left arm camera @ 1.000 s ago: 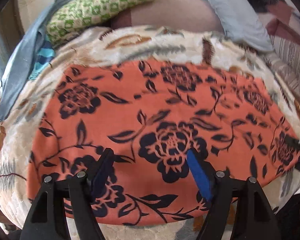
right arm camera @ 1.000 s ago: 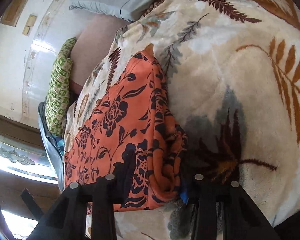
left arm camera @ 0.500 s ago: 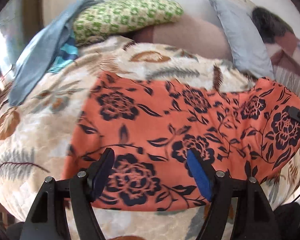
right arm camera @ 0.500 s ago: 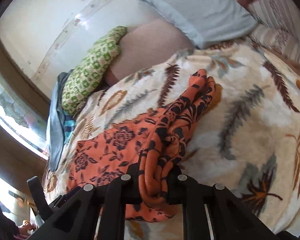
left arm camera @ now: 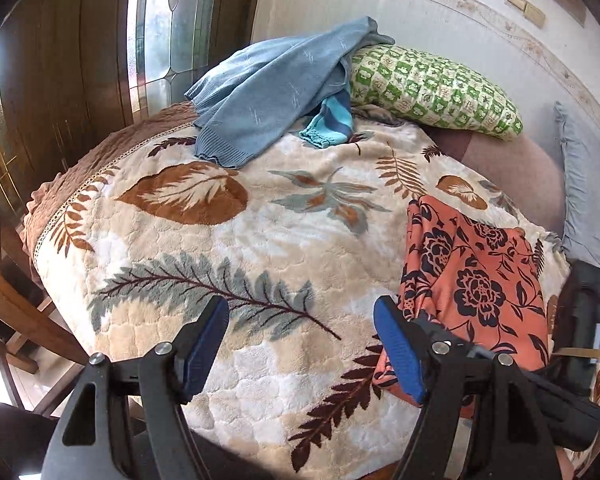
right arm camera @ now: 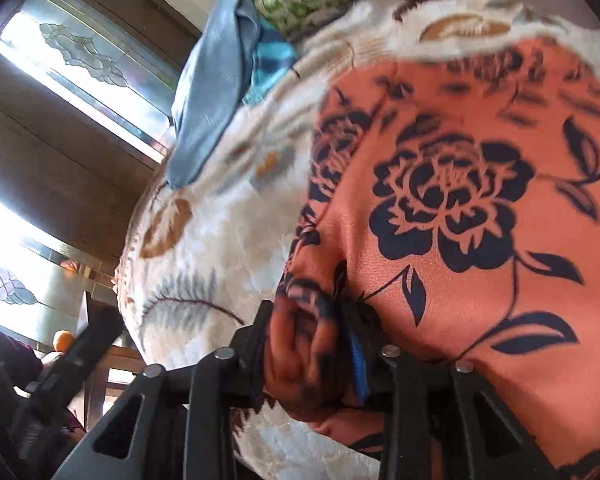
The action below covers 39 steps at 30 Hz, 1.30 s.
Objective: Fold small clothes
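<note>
An orange cloth with black flowers [left arm camera: 476,276] lies folded over on the leaf-patterned blanket [left arm camera: 228,240], at the right of the left wrist view. My left gripper [left arm camera: 300,344] is open and empty, low over the blanket just left of the cloth. My right gripper [right arm camera: 312,344] is shut on a bunched edge of the orange cloth [right arm camera: 460,208], which fills the right of its view. The right gripper's black body [left arm camera: 580,320] shows at the right edge of the left wrist view.
A blue knit garment [left arm camera: 276,88] and a striped blue piece [left arm camera: 332,124] lie at the far side of the bed by a green patterned pillow [left arm camera: 432,88]. A grey pillow [left arm camera: 584,196] is at the far right. A wooden chair [left arm camera: 4,288] stands at the left.
The right gripper closed on the cloth's right edge, lifted it and carried it over to the left. The left gripper swung left off the cloth and stayed open.
</note>
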{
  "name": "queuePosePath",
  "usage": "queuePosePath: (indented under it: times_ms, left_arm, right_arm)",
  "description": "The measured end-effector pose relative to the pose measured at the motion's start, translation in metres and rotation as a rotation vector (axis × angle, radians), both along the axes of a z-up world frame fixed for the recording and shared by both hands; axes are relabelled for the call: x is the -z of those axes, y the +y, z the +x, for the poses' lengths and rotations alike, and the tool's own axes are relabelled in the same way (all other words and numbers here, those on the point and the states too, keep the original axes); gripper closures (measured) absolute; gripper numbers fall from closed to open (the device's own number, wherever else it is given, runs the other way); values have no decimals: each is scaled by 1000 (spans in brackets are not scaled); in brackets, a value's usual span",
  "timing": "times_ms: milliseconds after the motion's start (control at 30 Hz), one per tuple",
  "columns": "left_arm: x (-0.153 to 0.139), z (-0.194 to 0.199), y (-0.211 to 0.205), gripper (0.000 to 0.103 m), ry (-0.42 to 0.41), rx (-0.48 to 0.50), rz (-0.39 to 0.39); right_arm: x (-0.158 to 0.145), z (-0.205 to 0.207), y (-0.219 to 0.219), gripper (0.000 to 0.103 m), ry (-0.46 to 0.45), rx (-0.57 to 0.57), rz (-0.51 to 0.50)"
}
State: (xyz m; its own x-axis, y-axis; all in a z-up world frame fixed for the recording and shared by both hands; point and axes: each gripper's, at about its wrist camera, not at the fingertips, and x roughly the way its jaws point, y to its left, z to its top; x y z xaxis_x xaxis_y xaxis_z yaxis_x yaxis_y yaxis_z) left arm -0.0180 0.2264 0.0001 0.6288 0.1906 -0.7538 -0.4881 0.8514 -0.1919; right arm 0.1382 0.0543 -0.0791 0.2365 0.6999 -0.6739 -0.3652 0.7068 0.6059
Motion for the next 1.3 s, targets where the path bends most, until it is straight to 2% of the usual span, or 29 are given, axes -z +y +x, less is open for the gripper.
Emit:
queuePosePath:
  times_ms: [33, 67, 167, 233, 333, 400, 467, 500, 533, 567, 600, 633, 700, 767, 867, 933, 967, 1033, 1067, 1100, 1133, 1200, 1267, 1300]
  left_arm:
    - [0, 2, -2, 27, -6, 1, -2]
    - [0, 6, -4, 27, -6, 9, -14]
    - [-5, 20, -24, 27, -29, 85, -70]
    - [-11, 34, -47, 27, -43, 156, -89]
    - [-14, 50, -80, 27, -63, 257, -156]
    - [-6, 57, -103, 27, -49, 328, -162]
    - [19, 64, -114, 27, 55, 300, -58]
    - [38, 68, -112, 27, 147, 250, 0]
    - [57, 70, -104, 27, 233, 195, 25]
    - [68, 65, -92, 27, 254, 162, -20]
    - [71, 59, -80, 27, 233, 131, -105]
    - [67, 55, -74, 27, 226, 102, -143]
    - [46, 56, -76, 27, 191, 103, -80]
    - [20, 63, -89, 28, 118, 160, -19]
    - [-12, 81, -115, 27, 15, 275, 20]
    - [-15, 101, -131, 27, -7, 350, 13]
    - [-7, 115, -135, 27, 15, 378, -8]
    - [33, 139, -147, 27, 183, 438, -19]
    - [51, 144, -153, 25, 228, 440, 34]
    - [55, 140, -161, 18, 201, 442, 128]
    - [55, 137, -167, 18, 184, 457, 189]
    - [52, 135, -169, 18, 179, 458, 193]
    - [47, 136, -163, 18, 175, 454, 154]
    - [45, 136, -159, 18, 177, 449, 135]
  right_arm:
    - [-8, -1, -11, 38, 14, -10, 102]
    - [-17, -1, -22, 25, 29, -14, 168]
    - [-49, 2, -69, 25, -42, 26, 249]
    - [-59, 4, -107, 25, -63, 89, 267]
    - [-54, 5, -171, 25, -81, 193, 264]
    - [-39, 3, -208, 24, -65, 261, 245]
    - [-23, 11, -237, 24, -5, 302, 263]
    - [-15, 11, -247, 24, 23, 317, 273]
    - [-10, 12, -257, 24, 42, 324, 280]
    - [-8, 13, -261, 24, 51, 321, 291]
    - [-9, 16, -264, 24, 57, 309, 308]
    - [-8, 19, -264, 24, 68, 295, 321]
    - [-2, 31, -255, 24, 98, 281, 315]
    - [8, 49, -248, 24, 134, 267, 327]
    - [22, 86, -237, 24, 210, 281, 368]
    - [28, 111, -227, 24, 235, 268, 400]
    - [33, 122, -224, 24, 253, 283, 414]
    - [46, 146, -217, 24, 291, 297, 446]
    - [55, 157, -211, 26, 331, 289, 449]
    - [61, 163, -204, 33, 352, 274, 402]
    - [62, 166, -196, 60, 344, 259, 318]
    - [42, 160, -193, 65, 262, 272, 242]
    - [9, 146, -190, 68, 105, 269, 195]
    - [11, 146, -185, 68, 85, 275, 132]
